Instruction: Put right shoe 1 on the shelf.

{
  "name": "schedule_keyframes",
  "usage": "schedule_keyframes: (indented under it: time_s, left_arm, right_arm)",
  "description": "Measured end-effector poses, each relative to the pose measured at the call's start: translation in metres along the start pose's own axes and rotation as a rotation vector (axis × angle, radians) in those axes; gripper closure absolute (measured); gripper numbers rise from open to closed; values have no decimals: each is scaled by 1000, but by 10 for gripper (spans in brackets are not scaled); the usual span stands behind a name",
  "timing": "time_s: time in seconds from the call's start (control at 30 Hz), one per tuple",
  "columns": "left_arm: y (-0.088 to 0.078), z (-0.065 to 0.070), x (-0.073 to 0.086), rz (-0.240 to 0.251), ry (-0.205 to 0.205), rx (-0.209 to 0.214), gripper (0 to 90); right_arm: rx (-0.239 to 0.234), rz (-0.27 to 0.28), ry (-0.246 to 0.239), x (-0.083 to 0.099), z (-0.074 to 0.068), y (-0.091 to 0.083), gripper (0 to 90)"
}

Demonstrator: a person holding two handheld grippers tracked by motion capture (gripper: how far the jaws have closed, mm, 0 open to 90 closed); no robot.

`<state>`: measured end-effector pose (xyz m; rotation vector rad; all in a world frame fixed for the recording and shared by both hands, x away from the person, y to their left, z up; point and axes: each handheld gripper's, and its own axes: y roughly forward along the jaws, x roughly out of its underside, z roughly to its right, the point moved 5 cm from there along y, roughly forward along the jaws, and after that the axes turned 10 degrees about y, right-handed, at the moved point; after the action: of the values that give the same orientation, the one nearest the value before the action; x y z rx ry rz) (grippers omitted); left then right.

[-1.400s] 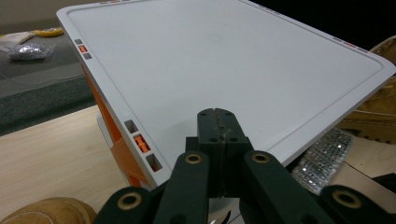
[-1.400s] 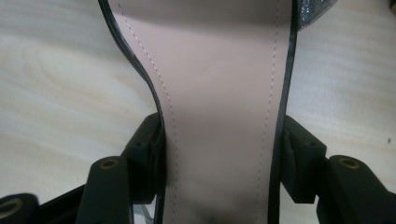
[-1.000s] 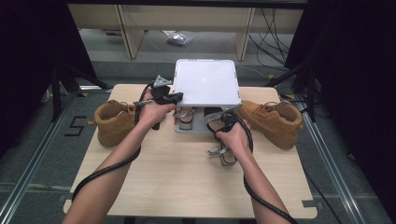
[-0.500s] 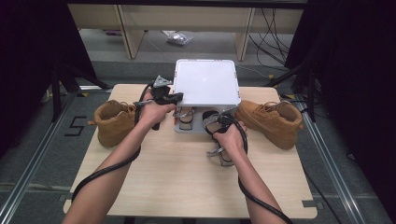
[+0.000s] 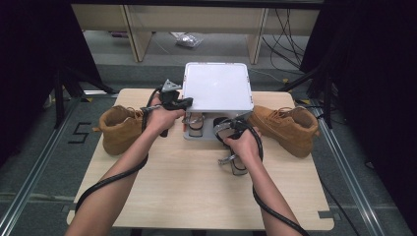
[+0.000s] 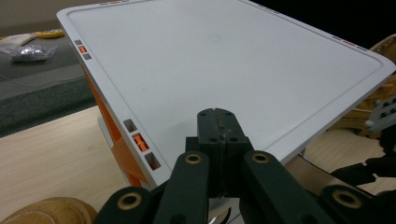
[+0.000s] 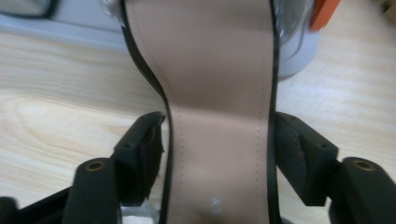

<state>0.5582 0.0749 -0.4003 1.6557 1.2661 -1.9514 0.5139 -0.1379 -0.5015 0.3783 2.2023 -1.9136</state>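
At the far left of the high view a tan boot (image 5: pixel 119 129) lies on the light wooden surface (image 5: pixel 196 191), its opening turned toward the left edge. Just right of it the left hand (image 5: pixel 160 118) holds the left gripper (image 5: pixel 184 102) level, its tip at the near left corner of the white rack (image 5: pixel 216 86) (a flat-topped stand with orange side struts). In the left gripper view the two black jaws are pressed tight together with nothing between them, their tip over the near edge of the rack's white top (image 6: pixel 224 65); a rounded bit of the tan boot (image 6: pixel 46 211) shows at the bottom left corner.

Under the rack's front, toward the middle, a sandal (image 5: pixel 195 123) with dark straps sits on the low shelf. Just right of it the right hand (image 5: pixel 243 145) holds the right gripper (image 5: pixel 223 125) pointing toward the rack. In the right gripper view a second sandal (image 7: pixel 217 93) with a beige insole and black edging runs between the jaws and on toward the rack's base. The jaws have just been opening: the left jaw stands a little off the sole's edge, while the right one is right at the edge, and I cannot tell whether it touches.

At the far right a second tan boot (image 5: pixel 287 127) lies on its side beside the rack, toe pointing right.
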Motion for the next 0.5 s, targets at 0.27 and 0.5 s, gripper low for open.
schedule_keyframes:
  time_s: [0.27,0.5]
  left_arm:
    - [0,0,0,3,-1,0,897]
    - [0,0,0,0,4,-4,897]
  right_arm:
    - [-74,144,-107,13,13,-57,481]
    - [-85,109,-150,46,43,-87,729]
